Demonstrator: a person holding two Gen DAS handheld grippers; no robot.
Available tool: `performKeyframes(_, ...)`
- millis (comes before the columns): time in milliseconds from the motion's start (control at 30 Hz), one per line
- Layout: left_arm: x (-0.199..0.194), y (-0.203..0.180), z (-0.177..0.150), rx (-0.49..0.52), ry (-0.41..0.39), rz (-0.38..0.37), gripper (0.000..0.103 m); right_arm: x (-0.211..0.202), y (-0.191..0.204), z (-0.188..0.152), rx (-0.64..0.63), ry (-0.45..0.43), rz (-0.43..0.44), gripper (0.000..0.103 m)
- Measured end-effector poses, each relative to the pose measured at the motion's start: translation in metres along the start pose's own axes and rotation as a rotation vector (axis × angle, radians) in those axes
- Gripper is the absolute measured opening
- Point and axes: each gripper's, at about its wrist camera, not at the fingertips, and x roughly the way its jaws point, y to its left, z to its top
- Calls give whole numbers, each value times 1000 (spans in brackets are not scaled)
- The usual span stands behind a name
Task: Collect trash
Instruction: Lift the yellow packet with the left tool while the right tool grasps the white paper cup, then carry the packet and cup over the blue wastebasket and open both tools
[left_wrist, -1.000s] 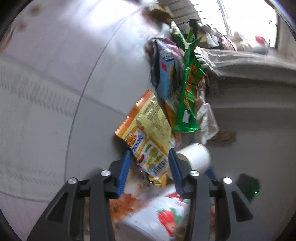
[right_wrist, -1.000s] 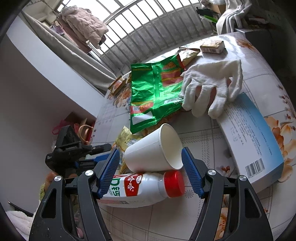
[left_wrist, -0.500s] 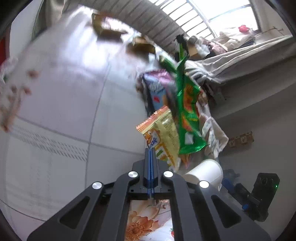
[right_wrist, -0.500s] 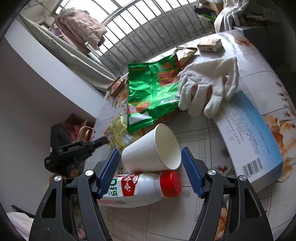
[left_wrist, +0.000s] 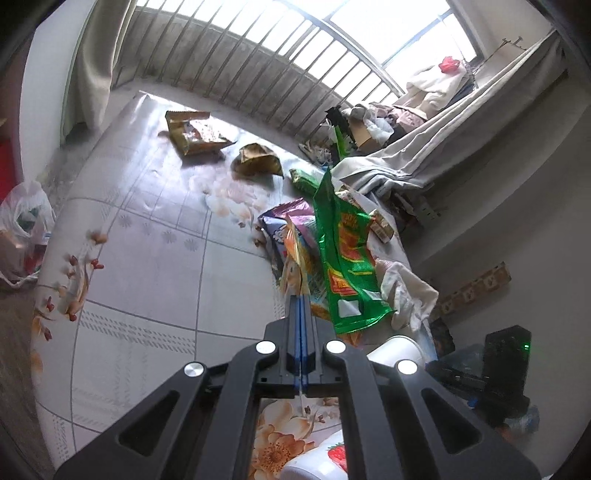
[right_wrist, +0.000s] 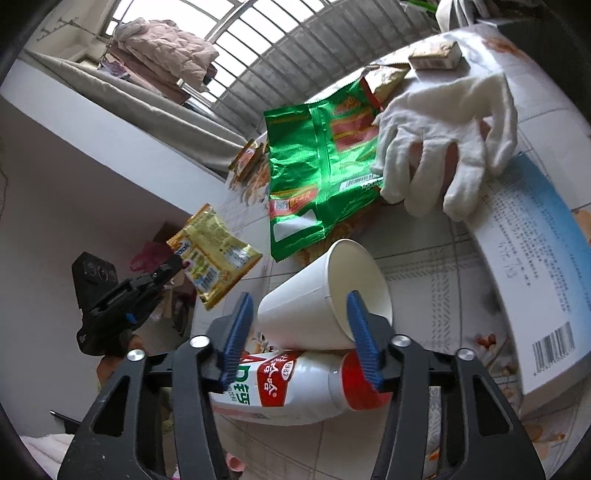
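Aloft, left gripper (right_wrist: 176, 263) pinches yellow packet (right_wrist: 214, 254) — right gripper's (right_wrist: 300, 332) jaws closing around white cup (right_wrist: 306, 310).

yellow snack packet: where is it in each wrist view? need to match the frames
Left wrist: the yellow snack packet shows edge-on at centre, pinched in the shut left gripper, against the green bag.
Right wrist: the packet hangs at left of centre, off the table, from the left gripper.
Shared landmark: the green bag, and the white cup below it.
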Motion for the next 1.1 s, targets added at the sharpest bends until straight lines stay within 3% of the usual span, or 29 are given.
performKeyframes(200, -6, -3, 3, 11, -26, -4, 0, 2, -2, 1, 7, 1, 22, 8)
performKeyframes(667, -31, -24, 13, 69, -116, -13, 0, -16, 19, 7, -88, -99, 63, 2)
performKeyframes(1100, -46, -78, 17, 177, -158, -80, 0, -64, 22, -2, -92, -217, 84, 2)
